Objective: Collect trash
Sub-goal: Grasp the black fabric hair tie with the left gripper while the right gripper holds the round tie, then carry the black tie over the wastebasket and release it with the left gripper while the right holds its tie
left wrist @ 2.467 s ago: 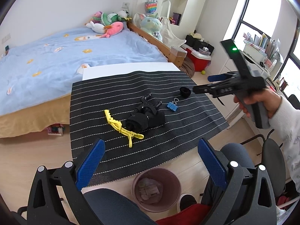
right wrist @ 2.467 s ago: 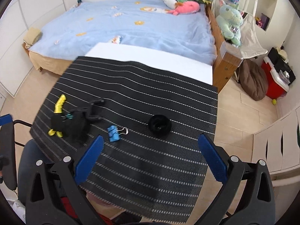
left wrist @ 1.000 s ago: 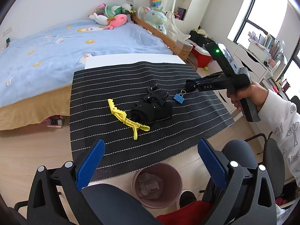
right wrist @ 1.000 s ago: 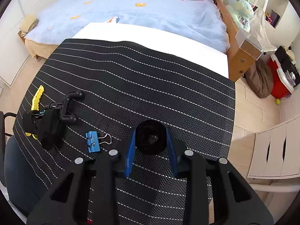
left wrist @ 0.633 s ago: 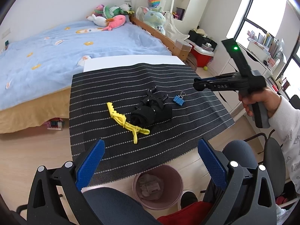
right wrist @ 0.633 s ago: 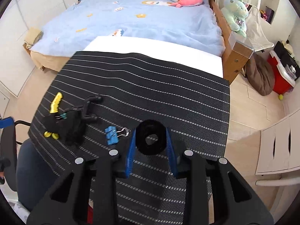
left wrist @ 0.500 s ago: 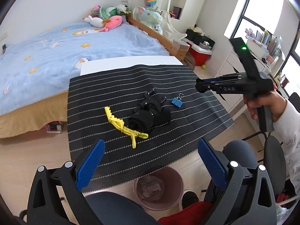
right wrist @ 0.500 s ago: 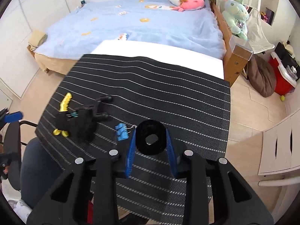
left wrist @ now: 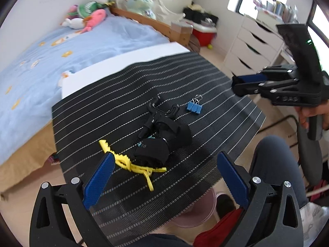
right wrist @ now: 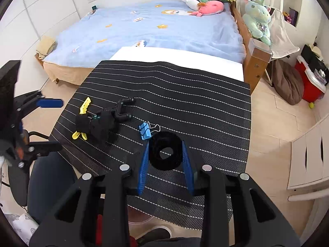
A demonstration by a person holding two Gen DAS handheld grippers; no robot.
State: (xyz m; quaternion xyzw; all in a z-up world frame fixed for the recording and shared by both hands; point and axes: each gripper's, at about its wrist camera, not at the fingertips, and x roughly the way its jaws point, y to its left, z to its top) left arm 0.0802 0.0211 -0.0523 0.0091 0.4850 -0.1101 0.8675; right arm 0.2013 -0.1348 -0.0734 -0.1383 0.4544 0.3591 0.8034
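- Right gripper (right wrist: 165, 154) is clenched on a black roll of tape (right wrist: 166, 150), the roll pinched between its 2 blue pads (right wrist: 144, 164) and held above the striped mat (right wrist: 195, 107).
- Just beyond the jaws and slightly to their left lies a blue binder clip (right wrist: 145, 131) on the mat.
- Farther left of the jaws sits a black bundle with a hooked clamp (right wrist: 104, 121), lying over a yellow clip (right wrist: 84, 107).
- Left gripper (left wrist: 164, 177) is released, its blue pads (left wrist: 98, 179) spread wide with nothing between them.
- Ahead of those jaws, the yellow clip (left wrist: 131, 164) and black bundle (left wrist: 160, 142) lie between the 2 fingers' lines; the binder clip (left wrist: 194, 107) lies beyond them.
- Below the jaws, under the mat's near edge, part of a pink trash bin (left wrist: 197, 212) shows.
- In the left wrist view, the right gripper (left wrist: 238, 85) is up to the right of the jaws, over the mat's edge.
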